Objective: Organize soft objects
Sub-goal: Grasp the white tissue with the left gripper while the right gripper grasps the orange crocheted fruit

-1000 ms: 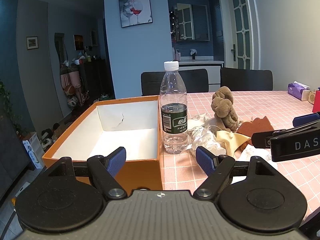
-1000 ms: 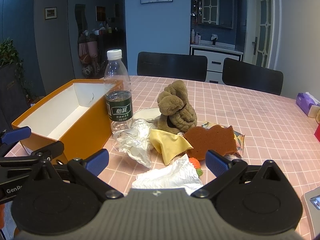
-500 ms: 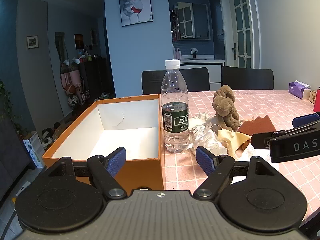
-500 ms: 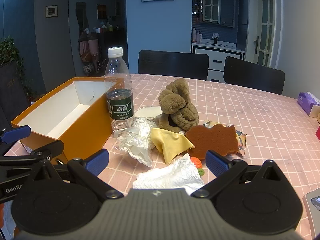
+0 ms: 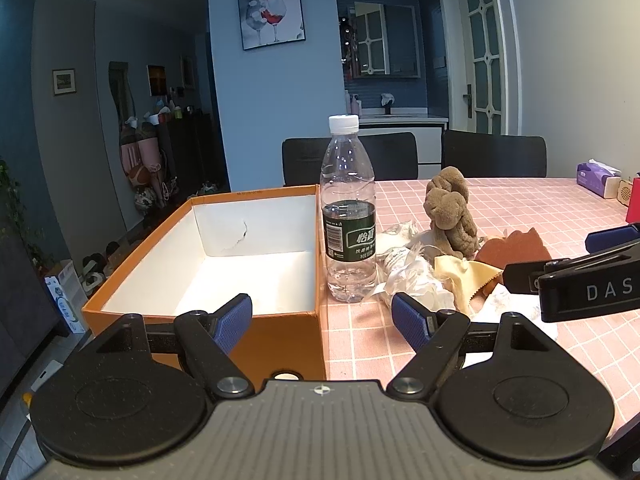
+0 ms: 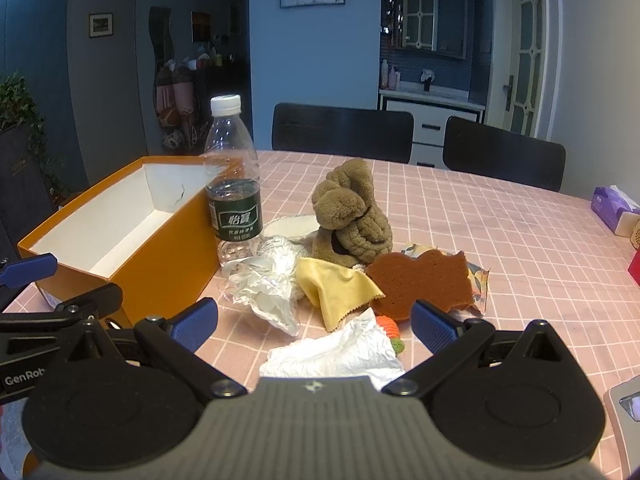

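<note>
A brown plush toy (image 6: 350,218) sits mid-table behind a yellow cloth (image 6: 336,286), a brown sponge (image 6: 420,282), crumpled clear plastic (image 6: 266,286), a white tissue (image 6: 340,354) and a small orange knitted piece (image 6: 389,326). An orange box (image 5: 216,256) with a white inside stands open at the left, with a water bottle (image 5: 349,216) beside it. My left gripper (image 5: 322,318) is open, low in front of the box corner and bottle. My right gripper (image 6: 314,322) is open just short of the tissue. The plush (image 5: 450,212) also shows in the left wrist view.
The table wears a pink checked cloth (image 6: 520,240). Two black chairs (image 6: 342,132) stand at its far side. A purple tissue pack (image 6: 612,210) lies at the far right edge. A phone-like device (image 6: 626,404) rests at the near right.
Both grippers have pulled back and risen slightly, so the heap and the box sit a little lower in view. Nothing was taken hold of; both stay open.
</note>
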{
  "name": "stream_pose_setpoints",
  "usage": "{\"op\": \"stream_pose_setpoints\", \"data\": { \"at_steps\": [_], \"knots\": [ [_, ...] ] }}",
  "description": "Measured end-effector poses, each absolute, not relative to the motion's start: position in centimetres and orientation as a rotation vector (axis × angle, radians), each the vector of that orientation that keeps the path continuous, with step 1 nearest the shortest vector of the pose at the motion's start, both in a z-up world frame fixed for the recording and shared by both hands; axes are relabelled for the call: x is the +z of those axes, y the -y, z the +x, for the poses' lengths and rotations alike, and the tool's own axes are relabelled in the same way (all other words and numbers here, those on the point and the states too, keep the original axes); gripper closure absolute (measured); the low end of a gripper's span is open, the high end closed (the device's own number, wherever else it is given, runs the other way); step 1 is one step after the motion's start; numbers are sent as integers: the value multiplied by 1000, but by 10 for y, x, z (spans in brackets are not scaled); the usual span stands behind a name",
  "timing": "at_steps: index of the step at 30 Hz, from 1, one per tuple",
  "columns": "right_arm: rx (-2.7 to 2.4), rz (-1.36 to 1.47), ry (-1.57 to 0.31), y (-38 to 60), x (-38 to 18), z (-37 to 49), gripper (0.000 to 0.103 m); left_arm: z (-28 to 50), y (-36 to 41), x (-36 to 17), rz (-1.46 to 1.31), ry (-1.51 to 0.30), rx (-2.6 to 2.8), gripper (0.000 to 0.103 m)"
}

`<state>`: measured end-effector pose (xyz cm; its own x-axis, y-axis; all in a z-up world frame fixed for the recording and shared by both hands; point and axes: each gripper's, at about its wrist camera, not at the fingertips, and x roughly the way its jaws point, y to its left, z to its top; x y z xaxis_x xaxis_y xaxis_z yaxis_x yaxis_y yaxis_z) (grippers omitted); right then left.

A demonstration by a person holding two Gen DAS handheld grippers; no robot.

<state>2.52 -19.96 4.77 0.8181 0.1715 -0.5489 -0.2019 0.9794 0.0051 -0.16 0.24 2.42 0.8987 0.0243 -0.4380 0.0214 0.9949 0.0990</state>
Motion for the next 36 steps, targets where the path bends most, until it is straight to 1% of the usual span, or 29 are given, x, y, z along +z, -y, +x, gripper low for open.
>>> {"op": "stream_pose_setpoints", "data": {
  "at_steps": [2, 5, 7, 9, 10, 12, 13, 15, 16, 18, 19, 20, 21, 22, 24, 25, 26, 28, 30, 33, 36],
  "knots": [
    [229, -52, -543, 205, 44, 22, 2, -1, -1, 23, 98, -465, -29, 10],
    [249, -61, -523, 213, 35, 22, 2, 0, 2, 22, 60, -486, -113, 18],
    [228, -78, -554, 218, 28, 27, 2, 1, 6, 19, 52, -500, -165, 23],
    [219, -70, -594, 226, 18, 30, 3, 5, 13, 13, 57, -522, -205, 25],
    [214, -61, -617, 230, 13, 32, 3, 7, 15, 10, 56, -534, -228, 29],
    [205, -44, -656, 238, 2, 37, 4, 12, 22, 2, 41, -559, -290, 33],
    [199, -39, -671, 241, -3, 39, 6, 16, 25, -4, 26, -574, -319, 35],
    [184, -36, -703, 247, -14, 45, 20, 24, 31, -14, 8, -597, -356, 37],
    [174, -31, -719, 250, -20, 49, 23, 28, 35, -19, 5, -610, -373, 37],
    [163, -5, -740, 258, -27, 54, 24, 37, 42, -28, 7, -616, -405, 37],
    [158, 8, -745, 262, -29, 57, 25, 41, 45, -31, 16, -619, -415, 32],
    [153, 18, -749, 265, -30, 59, 32, 45, 49, -34, 31, -616, -427, 28],
    [149, 24, -755, 268, -31, 61, 39, 49, 53, -37, 51, -609, -448, 22],
    [144, 25, -762, 271, -32, 62, 42, 51, 56, -37, 67, -607, -467, 18],
    [141, 31, -771, 275, -34, 64, 57, 58, 65, -41, 113, -598, -521, 15],
    [143, 41, -778, 277, -36, 66, 61, 61, 69, -42, 128, -603, -542, 15],
    [147, 50, -787, 279, -37, 68, 66, 66, 74, -45, 147, -614, -560, 15],
    [153, 74, -800, 282, -41, 72, 69, 75, 81, -53, 181, -639, -581, 15],
    [167, 93, -814, 282, -43, 76, 75, 81, 88, -61, 215, -662, -591, 15],
    [191, 110, -838, 279, -48, 82, 76, 83, 92, -71, 246, -683, -602, 11],
    [203, 123, -850, 275, -51, 85, 78, 85, 91, -71, 234, -699, -597, 11]
  ]
}}
